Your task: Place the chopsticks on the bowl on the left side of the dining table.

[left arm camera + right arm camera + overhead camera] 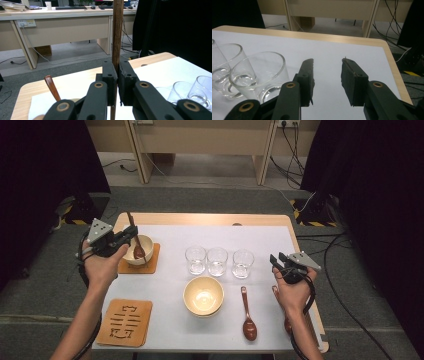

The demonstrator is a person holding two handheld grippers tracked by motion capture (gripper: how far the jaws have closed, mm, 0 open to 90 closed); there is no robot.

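Table setting under way, place by place: left gripper (121,239) has its jaws clamped on the handle of a brown spoon (136,245), whose head sits inside the small bowl (142,249) on the far-left coaster (151,262); the left gripper view shows the handle (117,32) pinched upright between the pads, so the spoon is not yet let go. Judging by this, the first place (coaster, bowl, spoon) is nearly complete. Right gripper (276,261) hovers right of the three glasses (217,261), jaws parted with nothing between them; the right gripper view shows bare tabletop (352,50) in the gap. Left to do, by my reading: near-left coaster (124,322) has no bowl on it; the big bowl (203,295) in front of the glasses and a second spoon (248,315) right of that bowl both lie unplaced; the glasses are untouched in their row
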